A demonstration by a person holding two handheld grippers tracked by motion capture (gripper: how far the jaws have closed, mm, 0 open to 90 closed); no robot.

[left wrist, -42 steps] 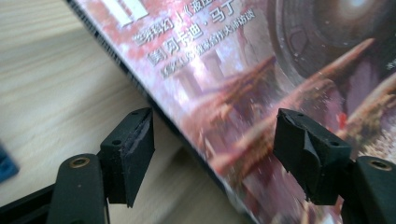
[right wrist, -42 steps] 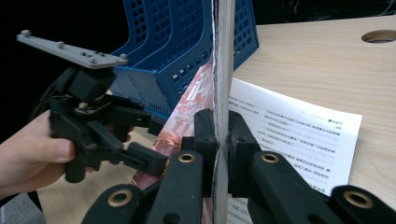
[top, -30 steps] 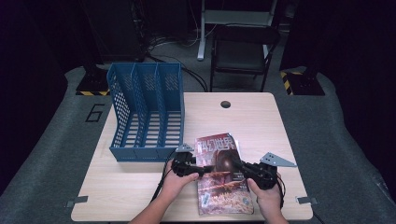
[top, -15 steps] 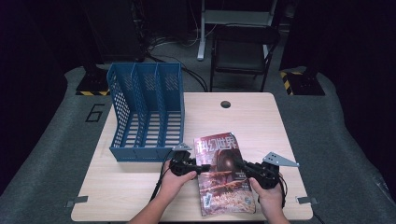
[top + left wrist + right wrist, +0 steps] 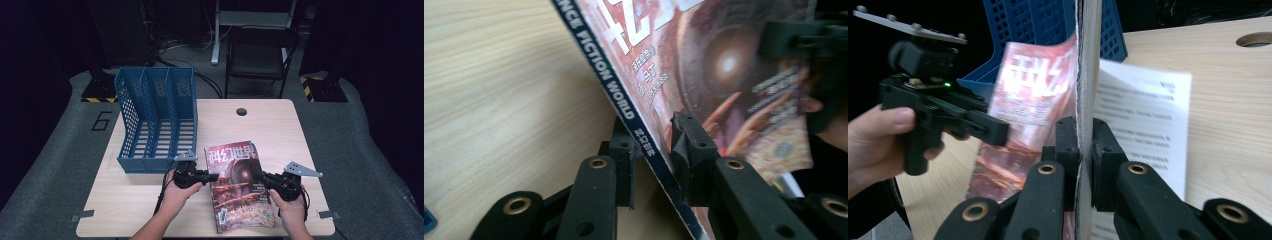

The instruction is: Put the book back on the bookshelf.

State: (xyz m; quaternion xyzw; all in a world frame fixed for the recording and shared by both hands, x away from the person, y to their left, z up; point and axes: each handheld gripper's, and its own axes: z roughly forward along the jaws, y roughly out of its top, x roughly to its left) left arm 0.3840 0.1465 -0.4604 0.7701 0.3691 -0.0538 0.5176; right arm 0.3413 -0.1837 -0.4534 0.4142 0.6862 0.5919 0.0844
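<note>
You had the magazine lying on the front part of the table, cover up, its spine toward your left and its near edge close to the table's front edge. Your left gripper sat at the spine edge; in the left gripper view its jaws stood narrowly on either side of the spine, the pads close to it, though I cannot tell that they pinched it. Your right gripper had the opposite, open edge: in the right gripper view its jaws were pressed together on the page edges, which stood up between the pads. The blue file rack stood just beyond your left hand, its front lip near the magazine's far left corner. Bare tabletop lay open beyond the magazine toward the cable hole, and to the left in front of the rack.
</note>
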